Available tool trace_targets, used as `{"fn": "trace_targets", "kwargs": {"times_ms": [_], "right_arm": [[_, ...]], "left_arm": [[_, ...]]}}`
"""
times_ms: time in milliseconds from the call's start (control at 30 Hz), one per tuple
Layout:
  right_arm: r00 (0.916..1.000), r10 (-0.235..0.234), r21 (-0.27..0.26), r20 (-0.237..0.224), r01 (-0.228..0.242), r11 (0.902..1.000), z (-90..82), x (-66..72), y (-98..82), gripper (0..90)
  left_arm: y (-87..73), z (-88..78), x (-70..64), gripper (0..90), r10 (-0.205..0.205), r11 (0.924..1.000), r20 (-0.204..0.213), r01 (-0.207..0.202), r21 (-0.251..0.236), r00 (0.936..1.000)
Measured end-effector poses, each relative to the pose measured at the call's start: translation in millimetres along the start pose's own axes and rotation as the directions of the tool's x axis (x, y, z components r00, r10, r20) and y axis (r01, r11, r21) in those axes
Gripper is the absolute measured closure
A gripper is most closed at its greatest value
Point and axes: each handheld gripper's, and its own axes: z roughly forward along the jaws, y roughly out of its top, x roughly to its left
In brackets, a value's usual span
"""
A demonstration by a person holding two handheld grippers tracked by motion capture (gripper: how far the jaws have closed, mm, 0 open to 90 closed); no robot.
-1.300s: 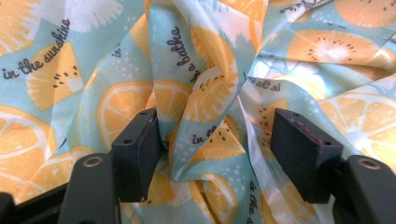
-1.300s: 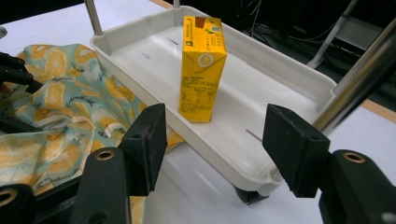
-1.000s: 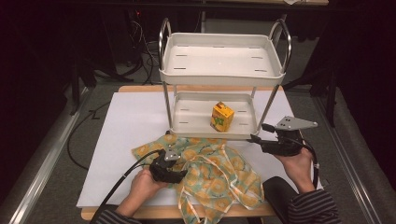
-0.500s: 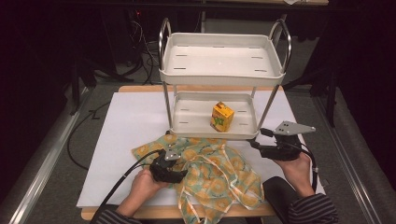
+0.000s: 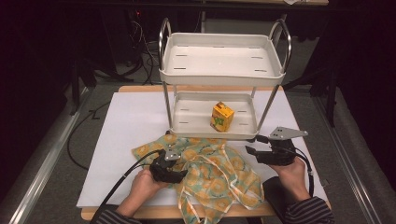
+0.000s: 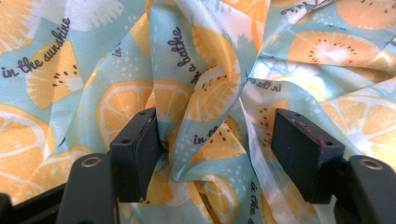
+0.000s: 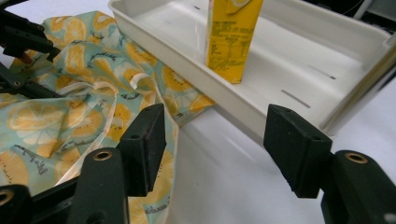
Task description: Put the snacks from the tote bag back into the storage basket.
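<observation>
Scene: white-covered worktop [image 5: 126,140] at centre of the high view, dark surroundings on every side.
Cloth [image 5: 212,175]: citrus-print fabric with pale ribbon ties, lying crumpled at lower centre of the high view, one edge reaching under the front of the trolley; printed words and orange slices close up in the left gripper view [image 6: 210,60]; also at left of the right gripper view [image 7: 70,107].
Left claw [image 5: 175,169]: lower left of centre, down on the cloth; jaws apart in its own view [image 6: 217,144], a raised fold of fabric standing between them, left pad against the fold, right pad clear of it.
Right claw [image 5: 252,153]: lower right, just beside the cloth's right edge, held above the worktop; jaws wide apart, gripping nothing [image 7: 212,149].
Trolley [image 5: 223,74]: white two-tier, metal handles, upper centre.
Carton [image 5: 222,116]: yellow drink box, upright on the trolley's lower tray; top centre of the right gripper view [image 7: 231,37].
</observation>
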Motion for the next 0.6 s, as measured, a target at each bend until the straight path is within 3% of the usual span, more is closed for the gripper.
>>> {"fn": "trace_targets", "kwargs": {"times_ms": [200, 600], "right_arm": [[0.9996, 0.017, 0.003, -0.021, -0.017, 0.9998, 12.8, 3.0, -9.0, 39.4], [0.9981, 0.061, 0.037, -0.009, -0.061, 0.9974, 26.6, -2.4, -22.7, 39.3]], "left_arm": [[0.1, 0.1, -0.5, 33.2, -0.001, 1.0, -0.001, 0.001, 0.0, 1.0], [0.8, 0.1, -1.6, 33.2, -0.001, 1.0, -0.01, 0.001, 0.003, 1.0]]}}
